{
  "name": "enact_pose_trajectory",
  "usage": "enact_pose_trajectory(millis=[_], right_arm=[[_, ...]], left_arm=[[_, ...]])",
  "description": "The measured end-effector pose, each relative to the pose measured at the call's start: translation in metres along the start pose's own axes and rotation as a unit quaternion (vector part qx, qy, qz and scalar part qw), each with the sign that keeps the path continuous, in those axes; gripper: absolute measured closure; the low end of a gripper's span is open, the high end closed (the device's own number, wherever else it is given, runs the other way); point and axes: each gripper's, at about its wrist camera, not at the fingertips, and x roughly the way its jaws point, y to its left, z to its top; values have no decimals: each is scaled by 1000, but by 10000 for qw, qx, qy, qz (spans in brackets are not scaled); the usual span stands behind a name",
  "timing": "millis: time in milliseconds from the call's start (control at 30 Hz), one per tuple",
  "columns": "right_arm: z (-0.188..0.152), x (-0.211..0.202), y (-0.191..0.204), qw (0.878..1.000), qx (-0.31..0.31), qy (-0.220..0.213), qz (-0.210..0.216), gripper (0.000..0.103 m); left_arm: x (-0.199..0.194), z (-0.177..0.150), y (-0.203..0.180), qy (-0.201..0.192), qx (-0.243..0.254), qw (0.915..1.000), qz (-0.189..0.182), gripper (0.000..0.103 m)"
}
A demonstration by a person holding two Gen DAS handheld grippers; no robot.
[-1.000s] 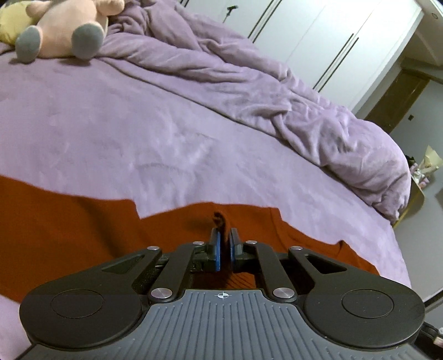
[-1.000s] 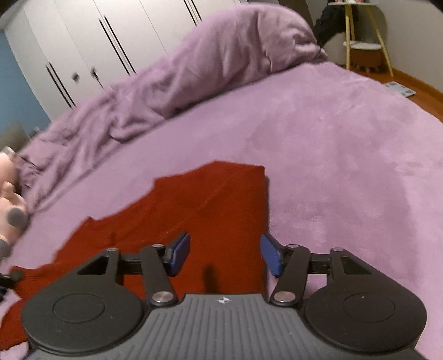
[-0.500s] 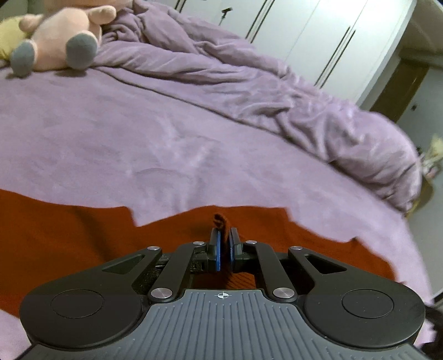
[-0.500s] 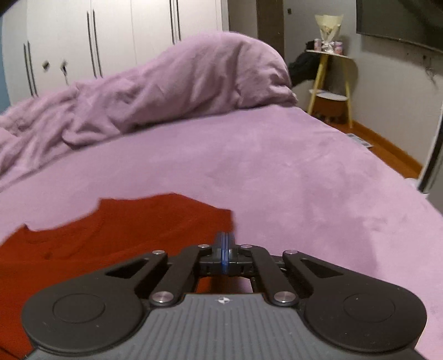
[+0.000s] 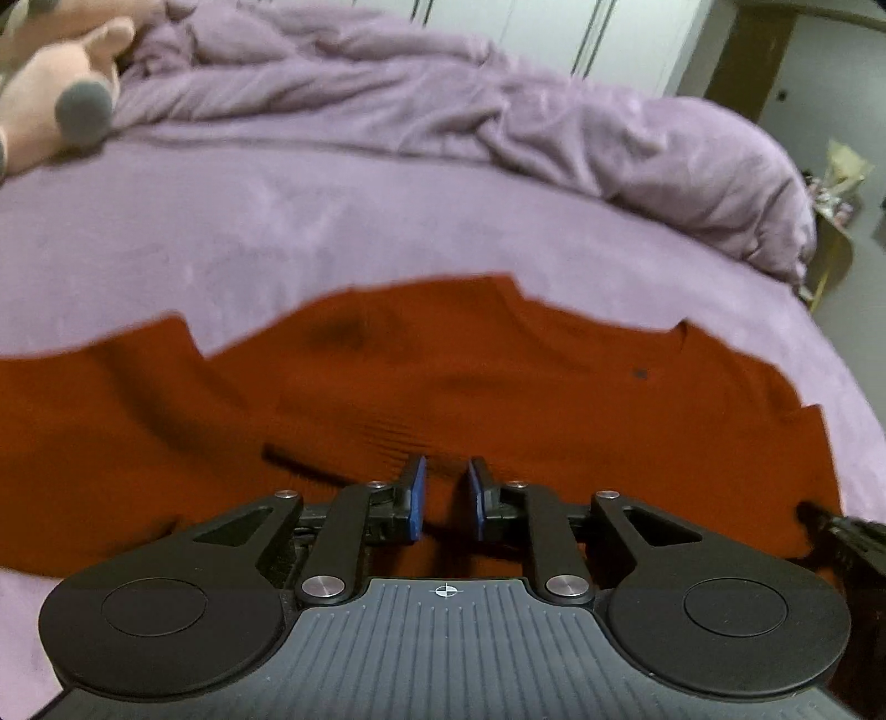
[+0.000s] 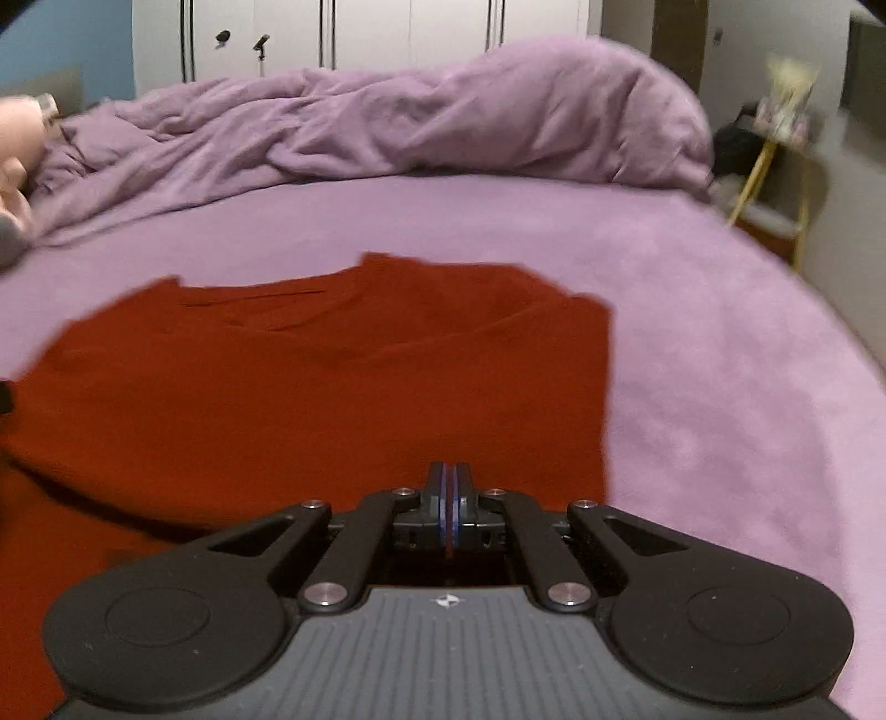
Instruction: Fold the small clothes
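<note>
While no brand name or readable word shows anywhere, each gripper body carries only a small white mark at its top centre: a crosshair circle in the left wrist view, a four-point shape in the right wrist view. At the bottom centre of the left wrist view, the left gripper (image 5: 446, 487) has its blue pads (image 5: 416, 498) parted by a narrow gap and its jaws are opening; red cloth lies under and between them, and the pads do not press on it. At the bottom centre of the right wrist view, the right gripper (image 6: 449, 487) has its pads pressed together, with a thin red line between them that looks like a pinched edge of cloth.

Just beyond both grippers lies the red garment (image 5: 498, 376), spread flat on the purple bed sheet (image 5: 277, 221). Its long axis runs across the frame from left to right in the left wrist view, and a sleeve-like part reaches toward the left edge. In the right wrist view its straight side edge runs up the frame just right of centre.

Farther back, a rumpled purple duvet (image 6: 443, 122) is heaped across the upper part of both views. A pink plush toy (image 5: 50, 111) sits at the upper left. White wardrobe doors (image 6: 360, 33) stand behind, and a yellow-legged side table (image 6: 775, 177) stands at the upper right.
</note>
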Motion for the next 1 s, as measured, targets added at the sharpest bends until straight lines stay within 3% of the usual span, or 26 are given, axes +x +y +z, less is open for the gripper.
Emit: enact_pose_trajectory(millis=[200, 333, 400, 467, 533, 700, 833, 867, 900, 933, 1000], right_arm=[[6, 20, -5, 9989, -323, -16, -333, 103], [8, 11, 5, 9981, -436, -25, -432, 103], [7, -8, 4, 9998, -100, -89, -162, 100], [-1, -28, 4, 9995, 164, -219, 130, 97], [-14, -37, 9, 9994, 162, -232, 200, 86], [-28, -36, 20, 9994, -173, -293, 38, 84], [-17, -45, 17, 9998, 166, -19, 114, 79], [-17, -49, 15, 9993, 312, 19, 226, 72], [-21, -57, 14, 9980, 484, 52, 411, 54], [-25, -65, 14, 9962, 620, 86, 600, 43], [-36, -82, 15, 9935, 764, 71, 838, 43]], left_arm=[[18, 3, -6, -100, 103, 9992, 366, 85], [15, 2, -11, -124, 338, 9982, 472, 84], [6, -1, -11, -139, 305, 9987, 391, 77], [-2, -5, -9, -148, 172, 9995, 226, 62], [-1, -7, -8, -72, 120, 9998, 112, 55], [-5, -8, -4, 43, 190, 9997, 176, 50], [-33, -14, 34, 114, -679, 9975, -126, 45], [-44, -19, 51, 87, -970, 9950, -213, 40], [-55, -24, 69, 22, -1201, 9925, -205, 36], [-66, -30, 86, -49, -1375, 9904, -150, 34], [-86, -41, 125, -250, -1687, 9852, 177, 34]])
